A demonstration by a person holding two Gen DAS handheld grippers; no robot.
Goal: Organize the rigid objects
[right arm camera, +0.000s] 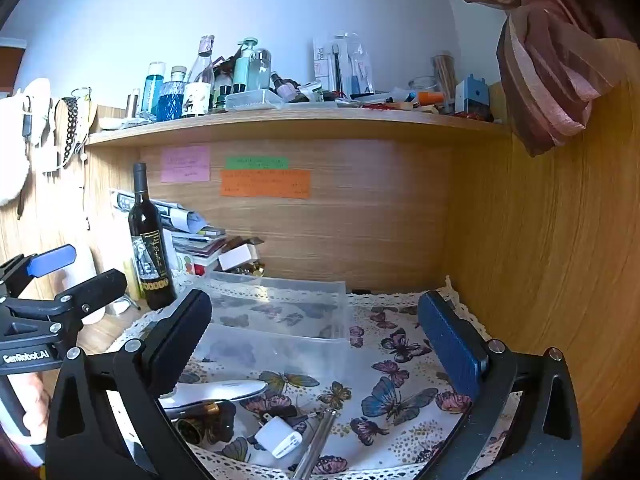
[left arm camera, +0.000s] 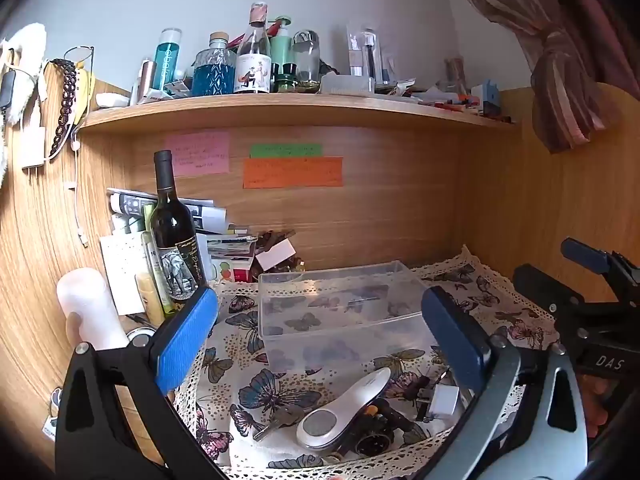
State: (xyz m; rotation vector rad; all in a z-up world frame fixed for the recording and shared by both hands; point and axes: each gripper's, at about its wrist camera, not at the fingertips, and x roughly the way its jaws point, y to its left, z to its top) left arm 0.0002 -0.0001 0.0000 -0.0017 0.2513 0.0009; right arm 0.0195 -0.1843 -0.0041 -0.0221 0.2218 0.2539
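Observation:
A clear plastic box [left arm camera: 340,312] stands empty on the butterfly cloth [left arm camera: 240,360]; it also shows in the right wrist view [right arm camera: 280,320]. In front of it lie a white handheld device [left arm camera: 344,412], a key [left arm camera: 276,424], a white charger plug [left arm camera: 440,400] and a dark round object [left arm camera: 376,436]. The right wrist view shows the white device [right arm camera: 216,392], the charger plug [right arm camera: 280,436] and a metal rod [right arm camera: 320,440]. My left gripper [left arm camera: 320,340] is open above these items. My right gripper [right arm camera: 316,348] is open over the cloth, holding nothing.
A dark wine bottle [left arm camera: 172,232] and a stack of papers and boxes [left arm camera: 208,232] stand at the back left. A white cylinder [left arm camera: 88,308] is at the left. A shelf [left arm camera: 280,108] crowded with bottles runs overhead. Wooden walls close the nook at the back and right.

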